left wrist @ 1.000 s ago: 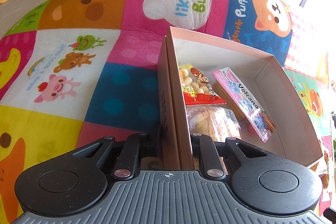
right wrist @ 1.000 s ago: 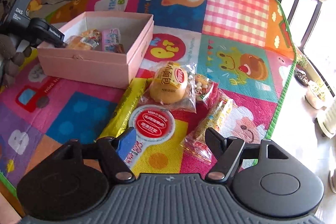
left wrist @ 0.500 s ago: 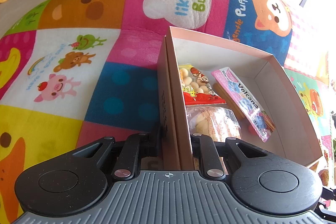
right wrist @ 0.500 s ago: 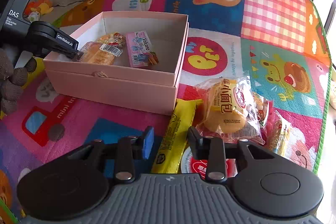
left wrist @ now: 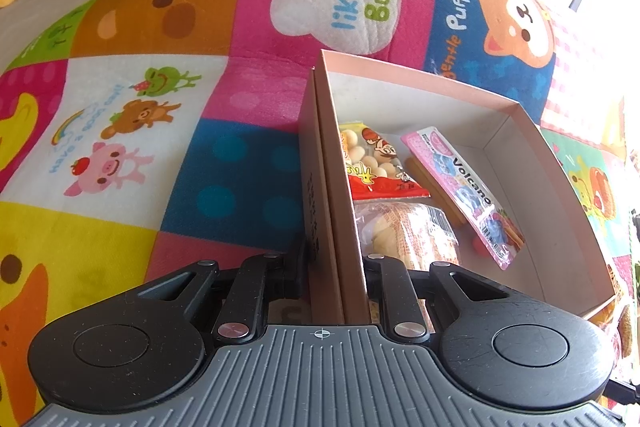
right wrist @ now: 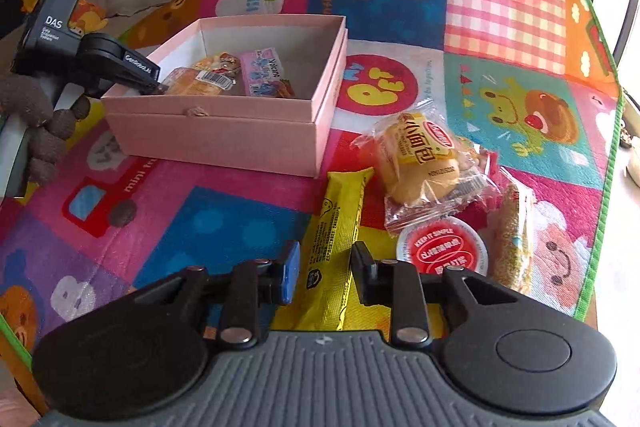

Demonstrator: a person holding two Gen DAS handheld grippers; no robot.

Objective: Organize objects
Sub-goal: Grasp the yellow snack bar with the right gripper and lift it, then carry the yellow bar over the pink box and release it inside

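I see a matt pink cardboard box (right wrist: 224,131), glossy crinkled plastic snack wrappers (right wrist: 424,163), a woven cloth play mat (right wrist: 504,27), and matt black plastic hand-held gripper (right wrist: 325,273) fingers (right wrist: 362,269).

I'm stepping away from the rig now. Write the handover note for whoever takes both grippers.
Left gripper: jaws clamped on the near wall of the pink box, steadying it.
Right gripper: jaws shut on the yellow stick packet, which lies on the play mat right of the box.
Done: peanut bag, bread pack and Volcano packet are in the box.
Left: the yellow stick packet, then the bun pack, the red-lidded cup, the sesame stick and a partly hidden packet under the bun, all on the mat.
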